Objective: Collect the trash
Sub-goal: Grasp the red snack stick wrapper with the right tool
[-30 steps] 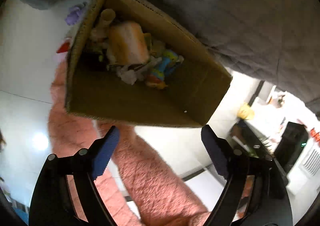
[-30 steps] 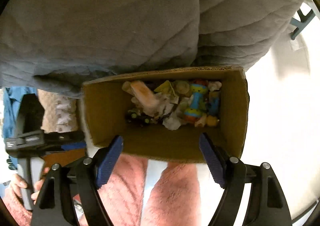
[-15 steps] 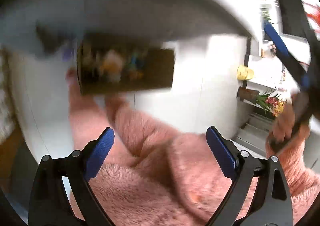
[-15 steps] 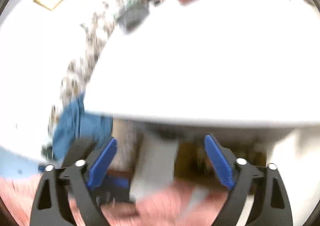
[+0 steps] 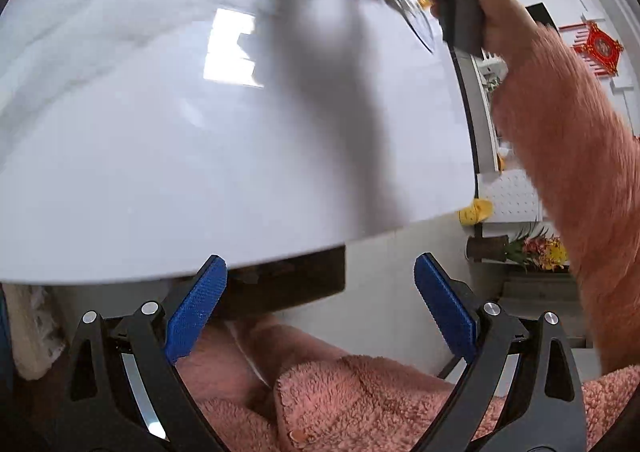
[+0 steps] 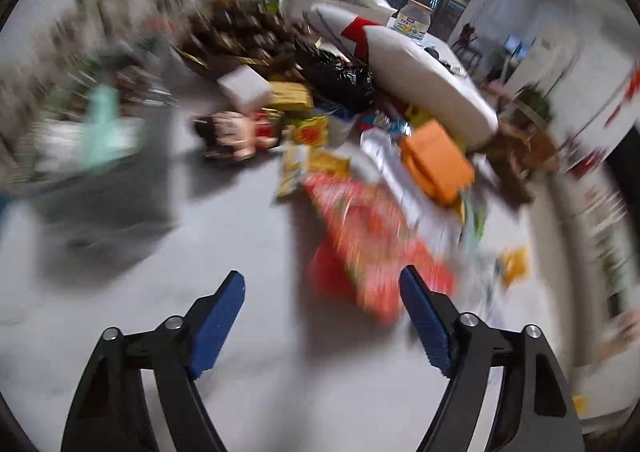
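Note:
My right gripper (image 6: 322, 280) is open and empty above a white table (image 6: 160, 292). A blurred pile of trash lies ahead of it: a red-orange wrapper (image 6: 360, 228) just beyond the right finger, an orange packet (image 6: 436, 163), yellow wrappers (image 6: 308, 131) and a small doll (image 6: 236, 135). My left gripper (image 5: 320, 268) is open and empty at the near edge of the white table (image 5: 200, 131). The right hand with its grey handle (image 5: 460, 15) shows at the upper right of the left wrist view.
A black bag (image 6: 340, 75), a white box (image 6: 244, 85), a plastic jar (image 6: 414, 17) and a long white object (image 6: 420, 67) stand behind the pile. A teal object (image 6: 100, 127) is at the left. My pink sleeves (image 5: 360, 400) fill the bottom of the left view.
Both grippers swung up from the cardboard box on the floor to the table. The box is out of view. The right view now faces the trash pile.

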Available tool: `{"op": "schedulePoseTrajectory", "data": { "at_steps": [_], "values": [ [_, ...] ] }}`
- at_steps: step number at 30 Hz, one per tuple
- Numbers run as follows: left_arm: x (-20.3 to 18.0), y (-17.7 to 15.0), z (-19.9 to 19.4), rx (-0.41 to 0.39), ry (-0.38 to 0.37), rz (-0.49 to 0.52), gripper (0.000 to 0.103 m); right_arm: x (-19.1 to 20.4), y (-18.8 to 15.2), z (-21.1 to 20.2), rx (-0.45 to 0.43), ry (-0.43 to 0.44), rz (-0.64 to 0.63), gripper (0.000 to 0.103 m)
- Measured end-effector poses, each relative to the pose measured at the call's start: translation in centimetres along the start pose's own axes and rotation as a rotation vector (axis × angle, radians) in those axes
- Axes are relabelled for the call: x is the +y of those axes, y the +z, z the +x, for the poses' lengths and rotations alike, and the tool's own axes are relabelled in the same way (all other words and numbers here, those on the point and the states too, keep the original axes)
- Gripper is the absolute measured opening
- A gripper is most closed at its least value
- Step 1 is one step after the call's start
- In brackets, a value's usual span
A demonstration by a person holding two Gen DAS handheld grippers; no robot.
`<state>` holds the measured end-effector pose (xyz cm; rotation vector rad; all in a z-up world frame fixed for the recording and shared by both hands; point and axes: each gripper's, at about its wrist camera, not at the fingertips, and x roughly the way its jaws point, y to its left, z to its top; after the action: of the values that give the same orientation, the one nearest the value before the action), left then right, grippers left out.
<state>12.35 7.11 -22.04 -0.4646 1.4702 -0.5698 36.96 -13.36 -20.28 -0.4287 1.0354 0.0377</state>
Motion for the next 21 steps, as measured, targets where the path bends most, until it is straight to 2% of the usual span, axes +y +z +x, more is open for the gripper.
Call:
{"op": "schedulePoseTrajectory", "data": {
  "at_steps": [2, 5, 7, 8, 10, 11, 13, 17, 18, 19, 21],
  "values": [
    [1.5, 0.5, -0.5, 0.007, -0.005, -0.023, 0.092, 0.3, 2.0, 3.5, 0.097, -0.087, -0.029, 0.076],
    [3.6, 1.3, -0.5, 0.023, -0.005, -0.052, 0.092, 0.0, 3.0, 6.6, 0.168, -0.174, -0.060, 0.069],
    [4.3, 2.0, -0.6, 0.030, -0.012, -0.054, 0.092, -0.4, 3.3, 8.4, 0.229, -0.188, -0.055, 0.052],
    [4.5, 2.5, -0.7, 0.035, -0.017, -0.052, 0.092, -0.6, 3.2, 9.1, 0.249, -0.214, -0.057, 0.037],
    [4.3, 3.4, -0.4, 0.046, -0.030, -0.032, 0.092, -1.2, 3.2, 8.6, 0.223, -0.239, -0.049, 0.009],
    [4.0, 3.8, -0.3, 0.043, -0.023, -0.018, 0.092, -1.9, 3.2, 7.6, 0.196, -0.218, -0.021, 0.003],
    [2.8, 4.8, -0.5, 0.003, 0.017, 0.056, 0.092, -3.7, 2.9, 4.5, 0.123, -0.171, 0.040, 0.001],
    [-0.7, 7.0, -0.4, -0.086, 0.115, 0.271, 0.092, -8.9, 1.4, -2.9, -0.006, -0.029, 0.178, 0.000],
    [-2.2, 8.3, 0.1, -0.089, 0.158, 0.342, 0.092, -10.6, 0.6, -5.0, -0.035, 0.016, 0.230, 0.000],
    [-3.2, 9.4, 0.6, -0.083, 0.170, 0.388, 0.092, -11.5, 0.0, -6.5, -0.049, 0.045, 0.272, 0.000],
    [-4.8, 11.9, 1.6, -0.073, 0.171, 0.442, 0.092, -14.6, -2.8, -10.2, -0.102, 0.176, 0.399, 0.000]
  ]
}}
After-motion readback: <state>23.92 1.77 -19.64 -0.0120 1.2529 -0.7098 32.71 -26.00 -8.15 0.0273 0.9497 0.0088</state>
